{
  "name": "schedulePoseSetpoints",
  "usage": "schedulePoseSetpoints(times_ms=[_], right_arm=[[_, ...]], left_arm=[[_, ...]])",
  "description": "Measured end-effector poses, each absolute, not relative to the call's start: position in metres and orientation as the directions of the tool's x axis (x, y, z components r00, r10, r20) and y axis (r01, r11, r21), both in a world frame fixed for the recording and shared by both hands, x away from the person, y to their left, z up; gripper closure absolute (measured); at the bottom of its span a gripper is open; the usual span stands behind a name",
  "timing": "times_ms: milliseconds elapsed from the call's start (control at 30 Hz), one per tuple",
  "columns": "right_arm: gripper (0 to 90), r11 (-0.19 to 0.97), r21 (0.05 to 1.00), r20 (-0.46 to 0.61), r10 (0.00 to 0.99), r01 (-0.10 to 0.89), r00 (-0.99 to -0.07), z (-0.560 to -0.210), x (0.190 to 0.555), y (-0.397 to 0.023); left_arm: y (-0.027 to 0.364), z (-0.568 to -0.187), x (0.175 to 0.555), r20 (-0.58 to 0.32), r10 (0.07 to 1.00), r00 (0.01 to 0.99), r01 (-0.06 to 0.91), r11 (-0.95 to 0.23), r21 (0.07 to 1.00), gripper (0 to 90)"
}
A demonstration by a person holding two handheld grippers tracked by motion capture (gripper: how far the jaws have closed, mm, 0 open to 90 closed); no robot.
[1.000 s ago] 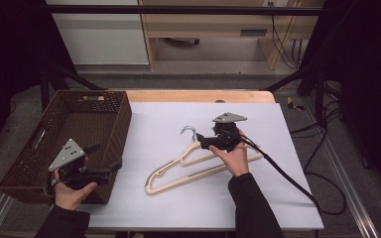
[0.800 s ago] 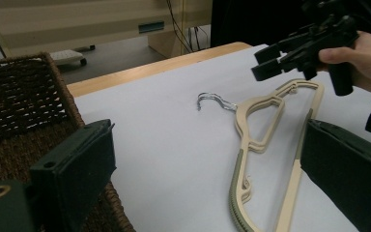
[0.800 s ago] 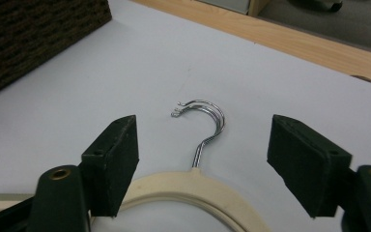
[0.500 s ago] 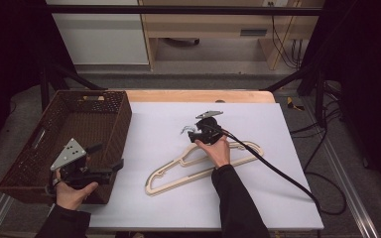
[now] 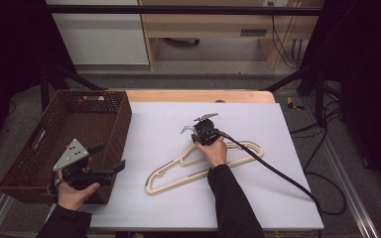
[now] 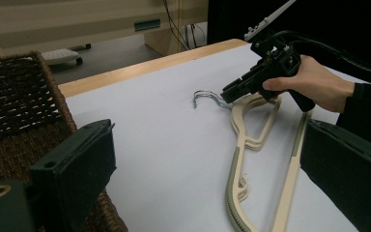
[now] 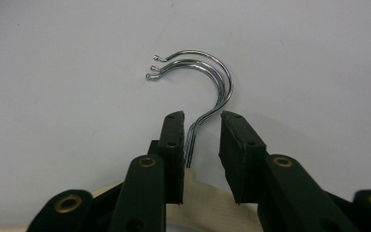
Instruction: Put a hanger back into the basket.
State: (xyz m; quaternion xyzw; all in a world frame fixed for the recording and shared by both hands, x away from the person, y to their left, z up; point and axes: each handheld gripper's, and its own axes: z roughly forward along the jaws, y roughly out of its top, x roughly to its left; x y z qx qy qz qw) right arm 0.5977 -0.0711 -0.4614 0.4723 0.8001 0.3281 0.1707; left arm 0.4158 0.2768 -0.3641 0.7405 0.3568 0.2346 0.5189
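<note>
While closing, the right gripper (image 7: 201, 126) fingers have dropped astride the hanger hooks (image 7: 207, 72), unpinched.

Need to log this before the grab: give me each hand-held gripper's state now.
Left hand-held gripper: open, holding nothing, beside the basket.
Right hand-held gripper: jaws just closing around the hanger hooks, still a gap, not yet gripping.
</note>
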Motion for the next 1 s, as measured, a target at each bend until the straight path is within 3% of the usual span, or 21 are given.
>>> schedulePoseSetpoints(times_ms=[367,1000], right_arm=[[85.6,0.316,0.669,0.100,0.859,0.673,-0.502,-0.467,0.603,-0.070],[89.3,0.233,0.697,0.151,0.877,0.678,-0.456,-0.448,0.591,-0.071]], left_arm=[[0.274,-0.366,0.416,-0.022,0.771,0.637,0.290,-0.213,0.933,5.5],[0.265,-0.365,0.414,-0.017,0.763,0.646,0.289,-0.225,0.930,6.2]])
